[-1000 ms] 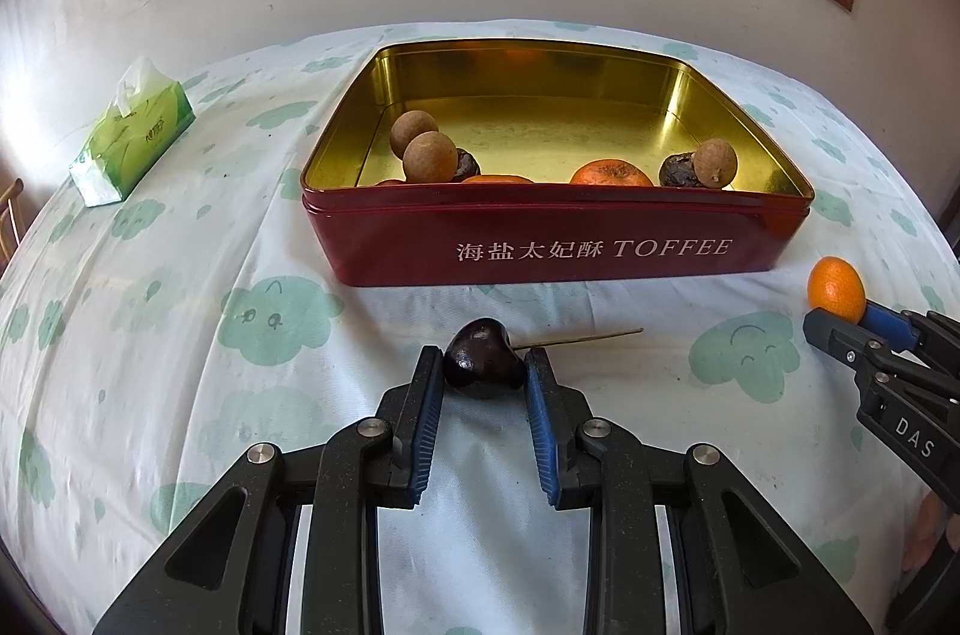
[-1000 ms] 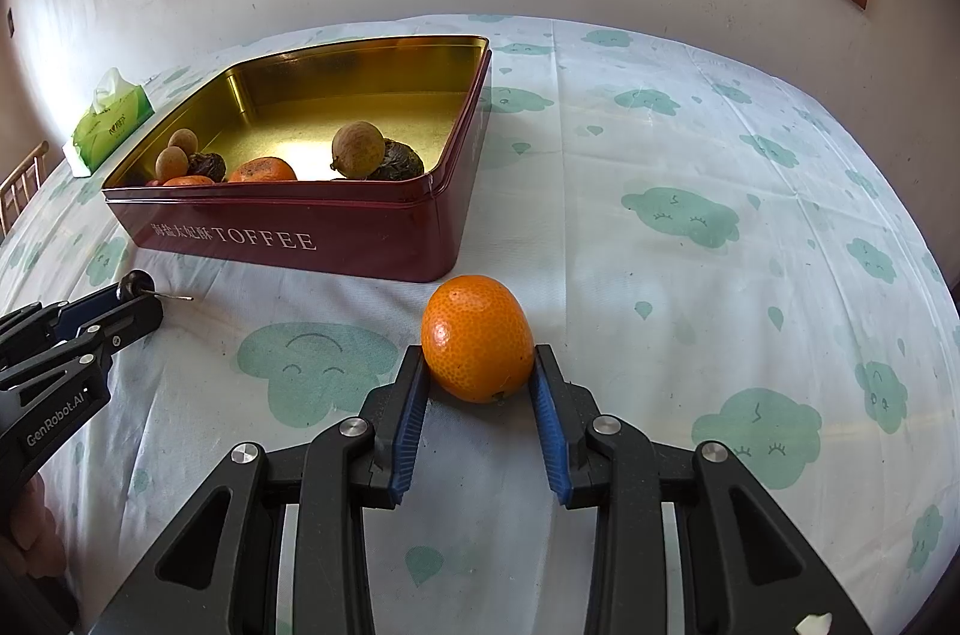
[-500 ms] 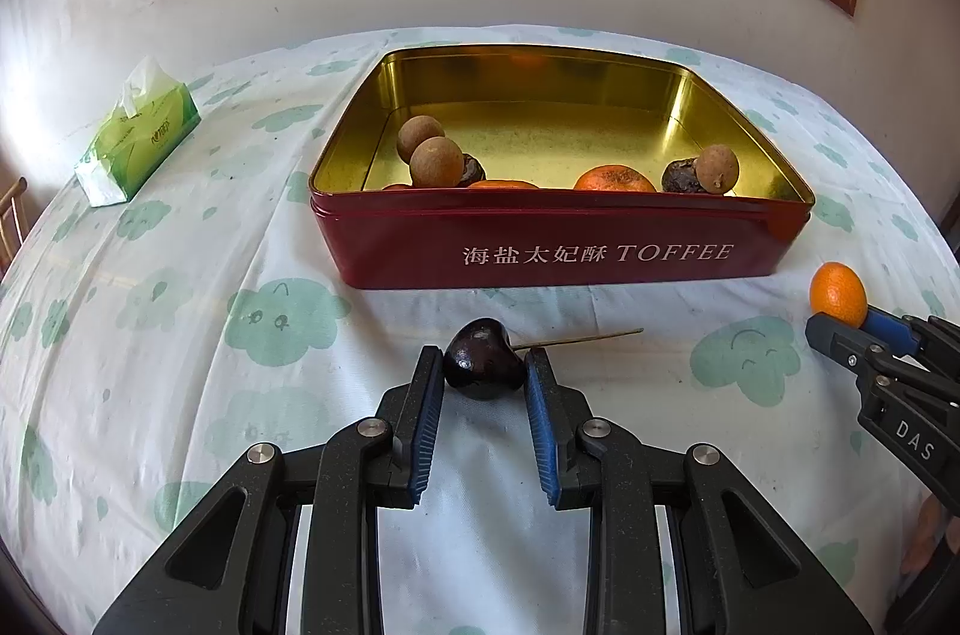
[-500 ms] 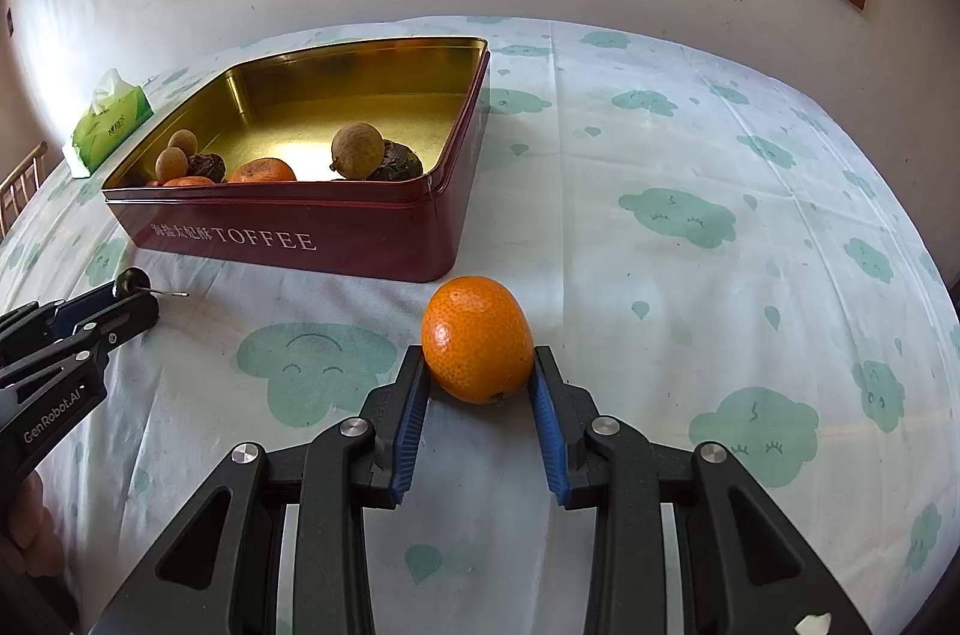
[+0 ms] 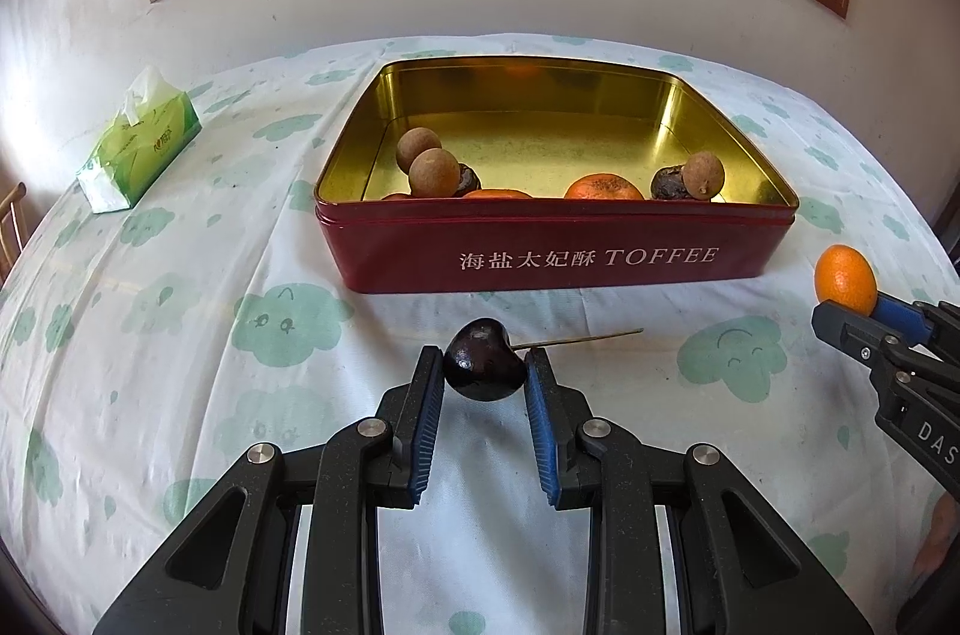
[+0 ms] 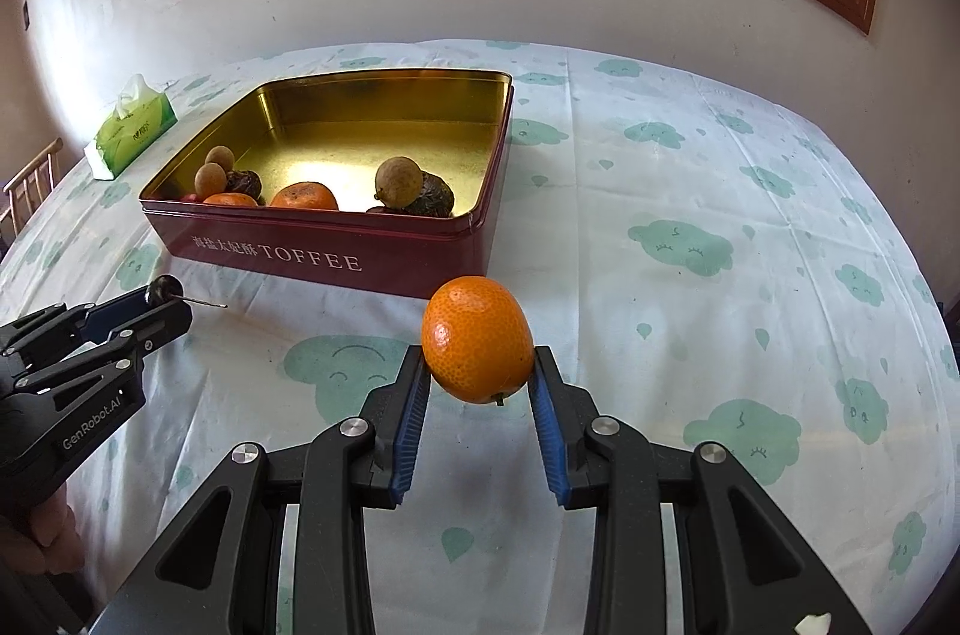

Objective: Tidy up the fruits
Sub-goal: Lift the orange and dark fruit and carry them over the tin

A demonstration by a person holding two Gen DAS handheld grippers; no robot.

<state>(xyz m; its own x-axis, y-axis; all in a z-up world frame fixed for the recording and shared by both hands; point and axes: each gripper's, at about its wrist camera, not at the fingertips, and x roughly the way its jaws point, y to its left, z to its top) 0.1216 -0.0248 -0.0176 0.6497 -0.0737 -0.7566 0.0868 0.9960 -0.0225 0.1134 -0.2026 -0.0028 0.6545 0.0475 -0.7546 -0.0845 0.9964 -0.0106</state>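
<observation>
Right now the left gripper [image 5: 483, 374] is clamped on a dark cherry [image 5: 483, 369], its blue pads pressing the fruit from both sides while the thin stem [image 5: 579, 339] sticks out to the right past the tip. Just ahead of that gripper stands the red toffee tin [image 5: 558, 257], its gold inside holding three brown longans [image 5: 433, 172], two wrinkled dark fruits and some mandarins [image 5: 603, 187], all lying against the near wall. Further off to the gripper's left, a green tissue pack [image 5: 141, 146] lies on the cloud-printed tablecloth [image 5: 150, 335].

Meanwhile the right gripper [image 6: 478, 377] is clamped on a small orange kumquat [image 6: 477, 338], held at the fingertips. The tin [image 6: 336, 254] sits ahead and to the left of this gripper, with its near right corner close beyond the kumquat. At the left edge of the right wrist view the other gripper shows side-on with the cherry [image 6: 163, 288] at its tip
</observation>
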